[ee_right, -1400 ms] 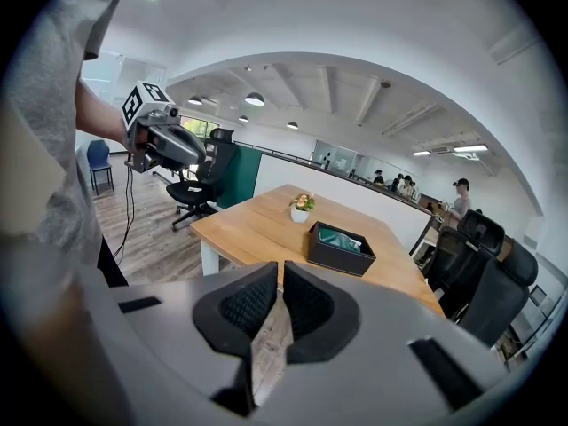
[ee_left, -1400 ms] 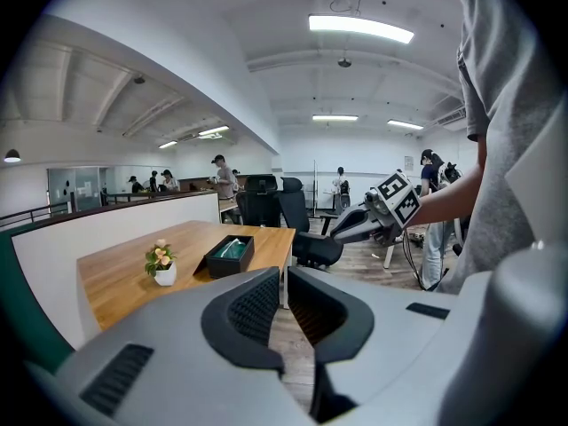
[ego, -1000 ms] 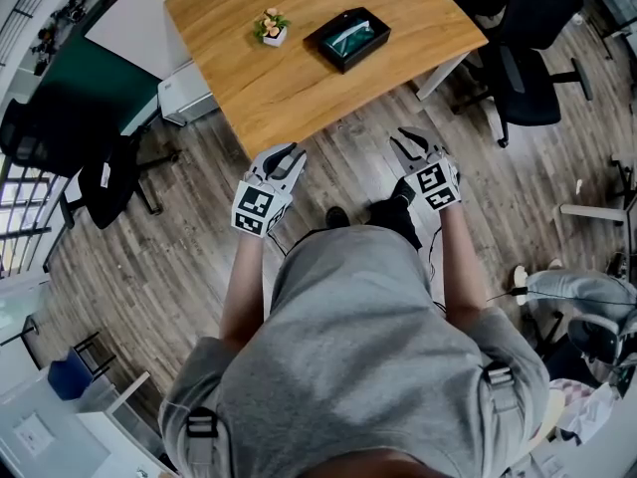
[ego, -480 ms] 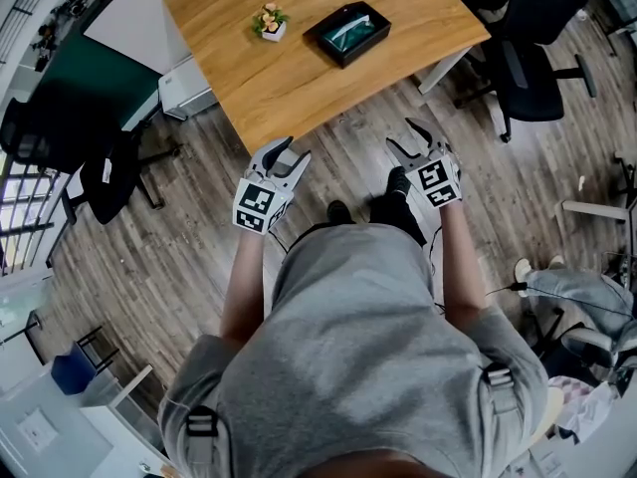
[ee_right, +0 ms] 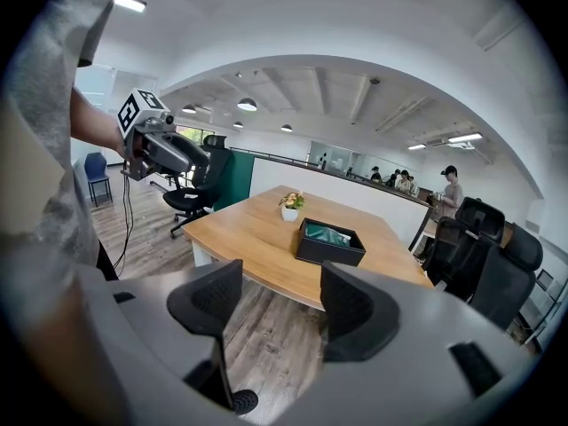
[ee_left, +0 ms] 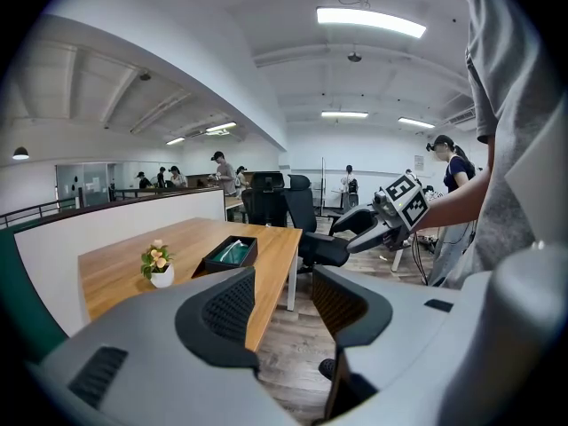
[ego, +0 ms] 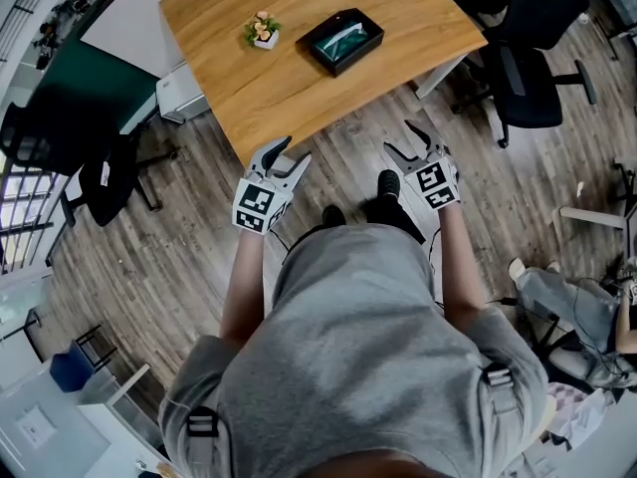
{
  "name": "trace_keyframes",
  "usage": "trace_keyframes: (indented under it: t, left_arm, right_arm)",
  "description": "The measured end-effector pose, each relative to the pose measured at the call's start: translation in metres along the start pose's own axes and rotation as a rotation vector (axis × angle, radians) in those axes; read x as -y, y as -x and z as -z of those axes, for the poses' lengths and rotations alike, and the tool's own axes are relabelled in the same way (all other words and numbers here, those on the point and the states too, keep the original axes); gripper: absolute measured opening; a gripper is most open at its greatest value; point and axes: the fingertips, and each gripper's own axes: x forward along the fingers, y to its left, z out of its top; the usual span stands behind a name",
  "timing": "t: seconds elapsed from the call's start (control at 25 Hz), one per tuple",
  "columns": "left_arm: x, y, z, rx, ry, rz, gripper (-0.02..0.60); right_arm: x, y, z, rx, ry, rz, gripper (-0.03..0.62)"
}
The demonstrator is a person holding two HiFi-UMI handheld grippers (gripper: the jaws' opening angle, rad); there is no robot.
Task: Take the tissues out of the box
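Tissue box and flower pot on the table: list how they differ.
Colour: the tissue box is black with teal inside; the flower pot is white and holds peach flowers.
Shape: the tissue box is low and rectangular; the flower pot is small and rounded.
Size: the tissue box covers much more of the table than the flower pot.
Both stand apart from each other on the same wooden table.
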Motion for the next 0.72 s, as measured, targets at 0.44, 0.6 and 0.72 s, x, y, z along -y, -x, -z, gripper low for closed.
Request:
trace_keyframes:
  t: [0.44, 0.6, 0.72]
  left_arm:
    - [-0.005, -0.041, -0.019, -0.009, 0.02, -0.047, 0.207]
    - [-0.006, -0.054, -0.021, -0.026, 0.023, -0.059, 0.207]
    - [-0.009, -0.064, -0.027, -0.03, 0.018, -0.07, 0.207]
  right_arm:
    - [0.05, -0.019, 0.006, 0.003, 0.021, -0.056, 0.284]
    - [0.064, -0.027, 0.008, 0.007, 0.029, -0.082, 0.275]
    - [0.077, -0.033, 0.009, 0.013, 0.033, -0.101, 0.275]
